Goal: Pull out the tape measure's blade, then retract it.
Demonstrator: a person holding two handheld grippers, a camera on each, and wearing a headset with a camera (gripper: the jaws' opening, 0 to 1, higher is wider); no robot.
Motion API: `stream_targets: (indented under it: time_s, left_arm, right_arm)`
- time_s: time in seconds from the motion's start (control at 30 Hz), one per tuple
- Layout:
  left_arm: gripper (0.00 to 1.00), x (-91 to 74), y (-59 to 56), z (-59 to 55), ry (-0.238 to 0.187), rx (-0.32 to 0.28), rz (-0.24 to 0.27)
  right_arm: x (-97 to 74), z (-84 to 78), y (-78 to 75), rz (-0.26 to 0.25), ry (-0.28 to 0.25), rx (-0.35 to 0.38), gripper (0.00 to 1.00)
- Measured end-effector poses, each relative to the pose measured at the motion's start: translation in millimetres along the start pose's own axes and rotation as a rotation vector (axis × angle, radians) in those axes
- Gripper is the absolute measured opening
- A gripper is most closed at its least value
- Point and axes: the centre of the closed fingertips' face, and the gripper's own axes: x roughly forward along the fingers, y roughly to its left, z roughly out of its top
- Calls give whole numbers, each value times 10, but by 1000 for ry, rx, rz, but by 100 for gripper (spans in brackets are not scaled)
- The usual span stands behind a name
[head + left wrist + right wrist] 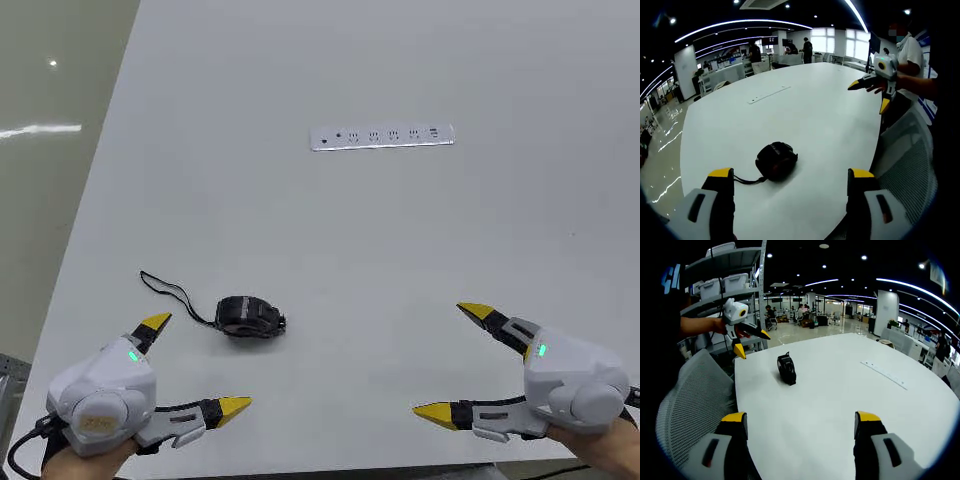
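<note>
Both tools were held low over the near edge of the table [400, 250], down at six o'clock in the head view. The left tool [195, 363] had its yellow-tipped jaws spread wide and gripped nothing. The right tool [453, 360] was just as wide open, its jaws also closed on nothing. The two were well apart, with bare white tabletop between them.

The tape measure [250, 317], a small black case, lay on the table near the left tool, at roughly two o'clock from it and not touching either jaw. From the right tool it sat off at about nine to ten o'clock, well apart. Its thin black strap [170, 290] trailed away from the case toward ten o'clock, lying loose on the surface (the blade itself I could not make out).

A white power strip [382, 137] lay flat far up the table at twelve o'clock, well clear of everything. The table's left edge ran up toward eleven o'clock, with glossy floor [50, 150] beyond it. In the right gripper view a grey mesh chair [690, 400] stood against the near edge.
</note>
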Motion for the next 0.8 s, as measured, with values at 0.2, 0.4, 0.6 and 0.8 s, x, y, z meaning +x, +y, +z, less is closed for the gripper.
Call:
stream_targets:
  time_s: [0.2, 0.4, 0.6, 0.8]
  left_arm:
    - [90, 112, 3, 45, 14, 13, -10]
    - [89, 202, 70, 100, 24, 38, -17]
    - [85, 254, 150, 102, 42, 53, -26]
    - [80, 312, 218, 59, 72, 69, -45]
  right_arm:
    - [85, 6, -35, 22, 6, -11, 87]
    - [170, 19, -65, 46, 9, -24, 85]
    - [239, 10, -95, 68, 17, -35, 83]
    - [303, 9, -143, 83, 18, -52, 81]
